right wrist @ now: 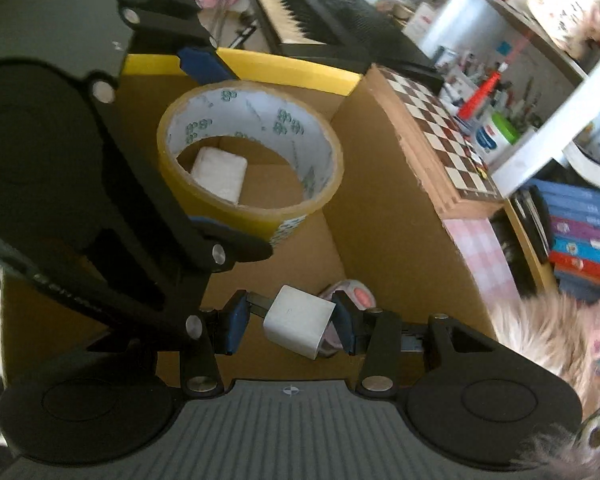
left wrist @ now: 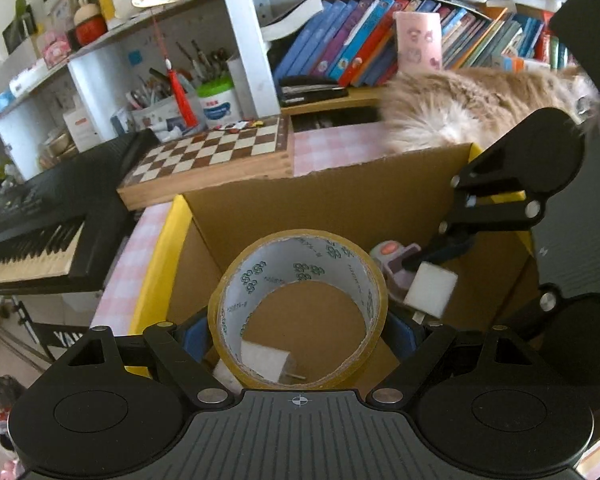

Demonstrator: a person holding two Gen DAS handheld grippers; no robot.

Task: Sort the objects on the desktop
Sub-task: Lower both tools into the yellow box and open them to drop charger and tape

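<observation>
The left gripper (left wrist: pixel 298 332) holds a roll of tape (left wrist: pixel 298 308) between its two blue pads, one pad on each side of the roll. The roll hangs over the open cardboard box (left wrist: pixel 332 200). It is a wide ring, yellowish brown outside and white inside with small green marks. You can look right through its hole to the box floor, where a white block (right wrist: pixel 220 174) lies.

The right gripper (right wrist: pixel 290 322) is shut on a small white plug (right wrist: pixel 300 320). Its pads press on the plug's two sides, and the plug sits tilted between them. The plug is a plain white cube with rounded edges. It also hangs inside the box, just beside the tape roll.

A pink and white toy (right wrist: pixel 354 292) lies on the box floor behind the plug. A fluffy cat (left wrist: pixel 480 108) sits on the pink checked surface (left wrist: pixel 324 148) behind the box.
</observation>
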